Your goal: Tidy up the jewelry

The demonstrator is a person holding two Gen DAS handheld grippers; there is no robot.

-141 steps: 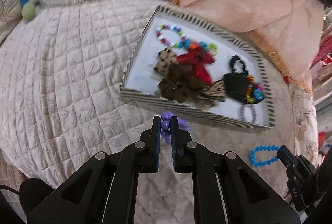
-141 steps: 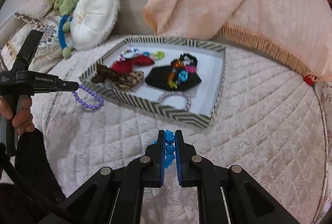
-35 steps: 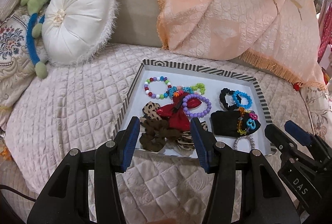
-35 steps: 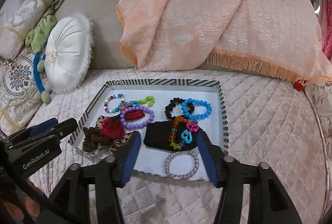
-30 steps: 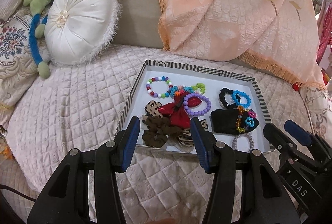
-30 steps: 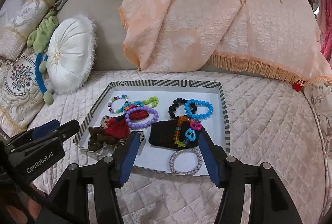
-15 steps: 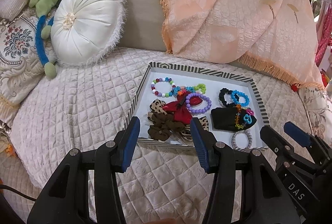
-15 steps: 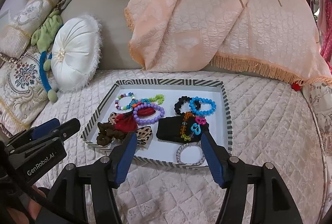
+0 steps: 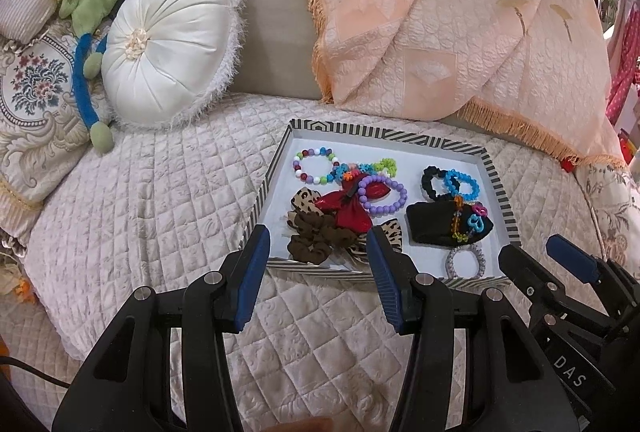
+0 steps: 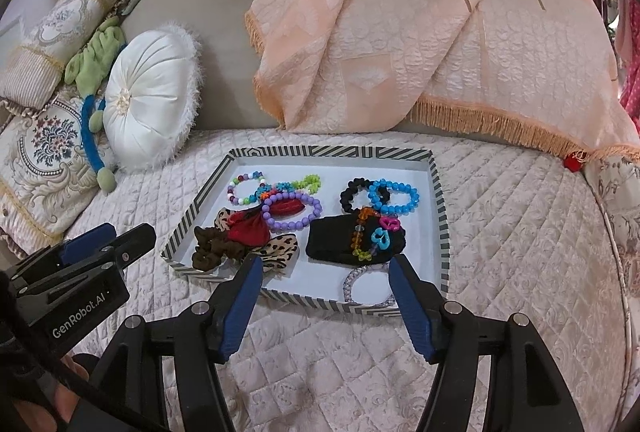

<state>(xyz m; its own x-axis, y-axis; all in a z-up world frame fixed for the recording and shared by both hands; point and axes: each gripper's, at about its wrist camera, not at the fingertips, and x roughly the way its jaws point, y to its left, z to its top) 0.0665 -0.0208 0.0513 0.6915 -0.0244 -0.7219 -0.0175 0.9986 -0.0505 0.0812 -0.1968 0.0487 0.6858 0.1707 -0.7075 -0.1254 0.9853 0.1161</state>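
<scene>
1. While both grippers hang above the quilted bed (image 9: pixel 152 200) short of the tray, treat the sorting as near done or done, judging by the bare quilt around it: the jewelry in view lies inside the striped tray (image 10: pixel 434 192).
2. Your left gripper (image 9: pixel 318 246) has its jaws spread wide and holds nothing. Your right gripper (image 10: pixel 326 272) is likewise spread and empty.
3. Note where the pieces lie. The purple bead bracelet (image 10: pixel 294 210) rests across the red bow (image 10: pixel 248 228), and the blue bead bracelet (image 10: pixel 394 196) overlaps the black scrunchie (image 10: pixel 356 194) at the far right of the tray.
4. The multicolour bead bracelet (image 9: pixel 314 166) lies near the far left corner, the black pouch (image 10: pixel 340 242) sits right of centre, and the clear coil band (image 10: pixel 366 286) touches or nearly touches the near wall.
5. Expect snagging. Should you reach in for one bracelet, a fingertip could hook the overlapping piece and drag both out.
6. Expect tray shift. The tray sits on soft quilting, so a downward push on its near wall could tip it and slide the pieces together.
7. Keep the two grippers apart; they are near each other at the near edge and could collide.
</scene>
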